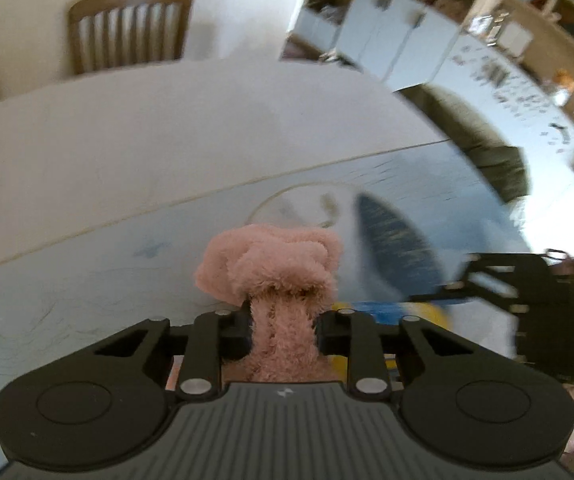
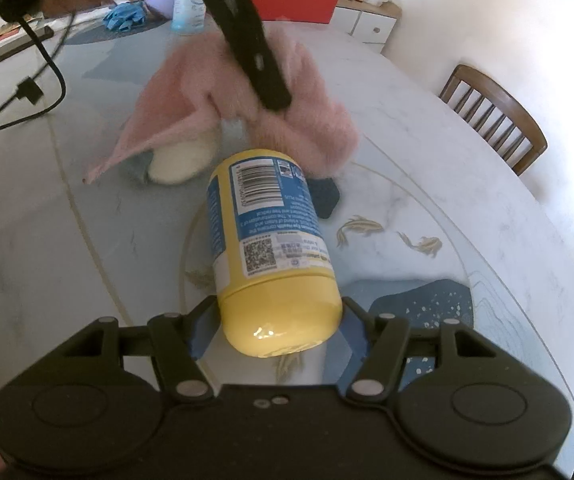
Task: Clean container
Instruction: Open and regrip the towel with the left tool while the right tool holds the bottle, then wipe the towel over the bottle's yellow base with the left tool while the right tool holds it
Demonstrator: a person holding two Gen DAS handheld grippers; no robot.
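Note:
A yellow container (image 2: 271, 256) with a blue label lies lengthwise between the fingers of my right gripper (image 2: 279, 320), which is shut on its base end. My left gripper (image 1: 283, 324) is shut on a fluffy pink cloth (image 1: 275, 268). In the right wrist view the left gripper's black finger (image 2: 255, 48) comes down from the top and presses the pink cloth (image 2: 311, 120) against the far end of the container. A sliver of the yellow and blue container (image 1: 391, 312) shows just right of the left gripper's fingers. The container's far end is hidden by the cloth.
A white marble-look table (image 2: 467, 160) with a blue mat (image 1: 87, 280) carries everything. A white lid-like object (image 2: 183, 160) lies under the cloth. A black cable (image 2: 47, 92), blue gloves (image 2: 125, 16) and a bottle (image 2: 187, 8) sit at the far side. Wooden chairs (image 2: 495, 116) stand around.

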